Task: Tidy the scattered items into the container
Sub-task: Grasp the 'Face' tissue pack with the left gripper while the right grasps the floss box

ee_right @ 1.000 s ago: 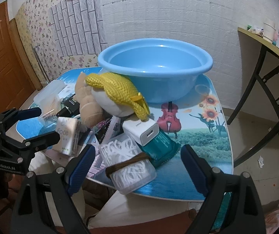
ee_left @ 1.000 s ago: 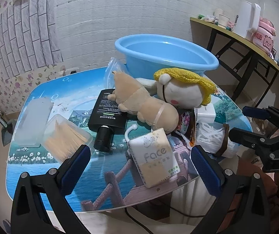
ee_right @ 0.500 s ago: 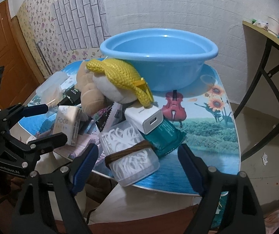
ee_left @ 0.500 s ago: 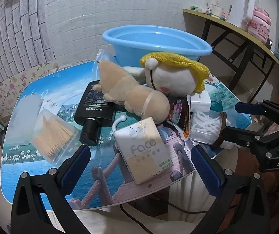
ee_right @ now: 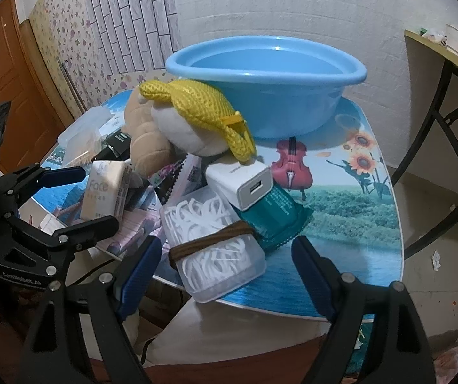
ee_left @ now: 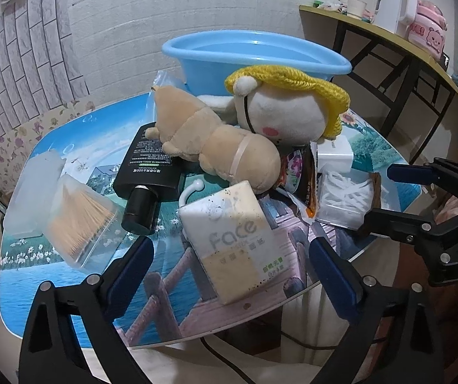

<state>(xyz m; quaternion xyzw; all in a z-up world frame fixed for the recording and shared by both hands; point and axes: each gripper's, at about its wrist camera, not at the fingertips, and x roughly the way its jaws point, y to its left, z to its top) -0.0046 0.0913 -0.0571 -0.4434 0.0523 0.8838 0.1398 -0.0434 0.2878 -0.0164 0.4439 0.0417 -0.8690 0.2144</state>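
The left gripper (ee_left: 229, 268) hovers at the near desk edge with its blue-padded jaws spread wide, the soft tissue pack (ee_left: 233, 236) printed "Face" lying between them untouched. The right gripper (ee_right: 225, 268) is likewise spread wide, framing a clear rigid box of white floss picks (ee_right: 216, 249) bound by a brown band; nothing is held.

Just beyond the tissue pack lie a glossy black bottle (ee_left: 147, 172) on its side and a clear plastic box of wooden toothpicks (ee_left: 78, 220), with a frosted lid (ee_left: 34, 192) beside it. A tan plush body (ee_left: 222, 147) rests across the bottle, its white head wearing a knitted yellow hat (ee_right: 197, 108). In the right wrist view, a smooth white USB charger (ee_right: 245, 185) sits on a teal foil sachet (ee_right: 273, 217), both touching the floss box.

The desk (ee_right: 357, 224) has a glossy printed top showing sea, sunflowers and a violin. At its far side stands the container, a round blue plastic basin (ee_right: 267, 86), with no item visible inside. Behind are a white brick-textured wall (ee_right: 293, 6), floral wallpaper and a wooden door (ee_right: 5, 73).
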